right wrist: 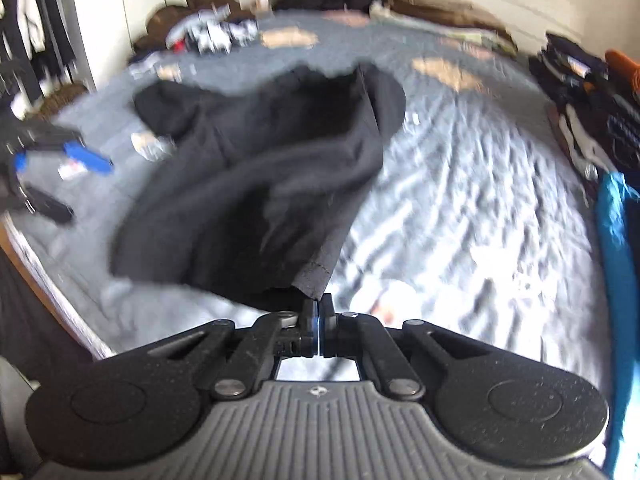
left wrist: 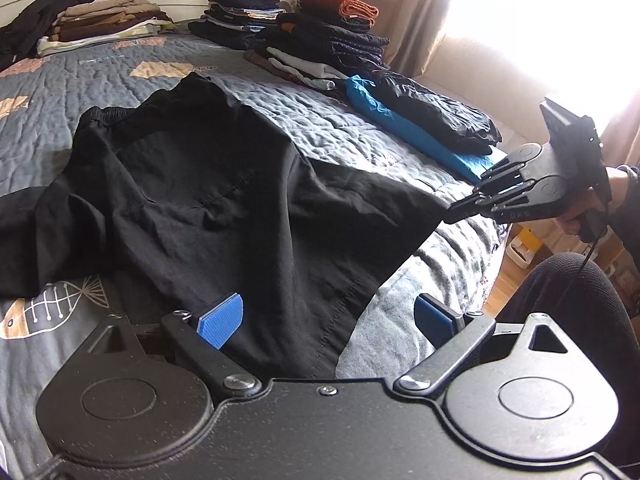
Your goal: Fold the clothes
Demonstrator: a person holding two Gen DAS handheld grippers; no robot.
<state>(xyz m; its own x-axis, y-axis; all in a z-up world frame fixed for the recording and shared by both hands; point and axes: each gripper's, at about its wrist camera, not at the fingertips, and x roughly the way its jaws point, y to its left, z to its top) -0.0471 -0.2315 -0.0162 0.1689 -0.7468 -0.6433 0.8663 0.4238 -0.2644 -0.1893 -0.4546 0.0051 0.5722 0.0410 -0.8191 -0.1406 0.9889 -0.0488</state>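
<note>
A pair of black trousers lies spread across the grey quilted bed, waistband toward the far side. My left gripper is open, its blue pads on either side of a trouser leg near the bed's front edge. My right gripper is shut on the hem of the other leg, which is drawn taut toward the right. In the blurred right wrist view the shut right gripper pinches the hem corner of the black trousers, and the left gripper shows at far left.
Stacks of folded clothes line the bed's far and right side, with a blue garment under a folded black one. Another pile sits at the far left. A person's hand and knee are at right, by a bright window.
</note>
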